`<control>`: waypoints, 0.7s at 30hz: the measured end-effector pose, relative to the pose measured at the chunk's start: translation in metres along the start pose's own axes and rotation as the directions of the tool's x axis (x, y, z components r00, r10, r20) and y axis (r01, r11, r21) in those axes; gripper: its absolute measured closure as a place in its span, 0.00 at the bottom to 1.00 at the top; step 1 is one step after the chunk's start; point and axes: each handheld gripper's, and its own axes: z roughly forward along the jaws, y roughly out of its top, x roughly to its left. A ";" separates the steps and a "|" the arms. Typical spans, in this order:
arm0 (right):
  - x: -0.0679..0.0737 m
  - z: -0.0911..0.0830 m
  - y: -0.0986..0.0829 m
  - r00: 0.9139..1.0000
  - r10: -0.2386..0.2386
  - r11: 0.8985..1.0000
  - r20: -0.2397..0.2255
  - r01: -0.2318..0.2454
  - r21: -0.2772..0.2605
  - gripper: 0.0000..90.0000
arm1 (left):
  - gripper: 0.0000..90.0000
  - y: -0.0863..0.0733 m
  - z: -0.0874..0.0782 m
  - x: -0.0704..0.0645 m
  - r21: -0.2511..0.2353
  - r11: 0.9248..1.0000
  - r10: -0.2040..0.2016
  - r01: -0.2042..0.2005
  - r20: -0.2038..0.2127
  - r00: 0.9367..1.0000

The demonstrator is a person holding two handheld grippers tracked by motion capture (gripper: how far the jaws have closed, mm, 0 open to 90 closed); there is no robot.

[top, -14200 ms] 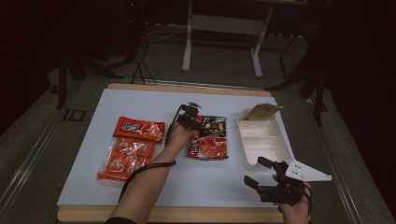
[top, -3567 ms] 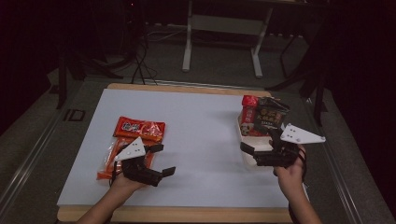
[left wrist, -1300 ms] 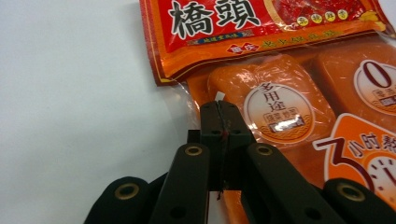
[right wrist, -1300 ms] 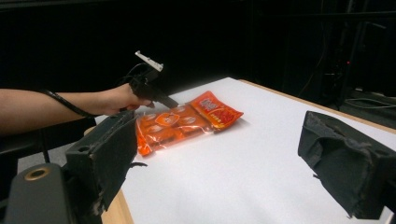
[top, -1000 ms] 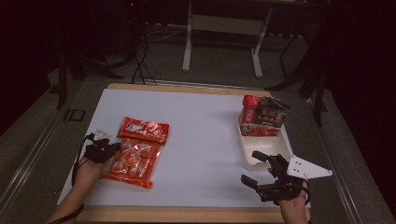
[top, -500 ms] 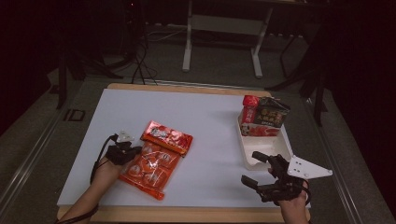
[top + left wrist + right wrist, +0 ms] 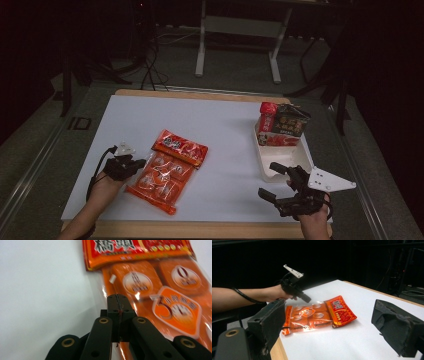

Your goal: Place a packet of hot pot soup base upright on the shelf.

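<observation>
Left gripper (image 7: 134,164), jaws pinched on the orange snack bag (image 7: 161,176), risks tearing its thin film edge; right gripper (image 7: 273,182) waits wide open, empty.

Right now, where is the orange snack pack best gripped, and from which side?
At its flat clear-film edge, from the person's left, low along the table. The orange snack pack lies flat, and the left hand-held gripper is shut on that thin side margin.

The orange snack bag (image 7: 160,302) runs off the left gripper view's edges, its print blurred.
</observation>
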 end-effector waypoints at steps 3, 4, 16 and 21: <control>0.000 0.000 0.001 1.000 0.001 1.000 -0.008 -0.001 -0.004 0.13 | 1.00 -0.006 -0.003 -0.003 0.019 1.000 0.006 -0.006 0.007 1.000; 0.000 -0.001 0.001 1.000 0.000 1.000 -0.007 0.000 -0.004 0.13 | 1.00 -0.008 -0.004 -0.003 0.024 1.000 0.002 -0.002 0.007 1.000; 0.000 0.000 0.000 1.000 0.003 1.000 -0.012 -0.003 -0.001 0.13 | 1.00 -0.025 -0.009 -0.005 0.053 0.999 0.003 -0.005 0.022 1.000; 0.000 0.000 0.000 1.000 -0.001 1.000 -0.011 0.001 0.003 0.13 | 1.00 -0.027 -0.008 -0.008 0.042 0.999 -0.013 0.012 0.037 0.999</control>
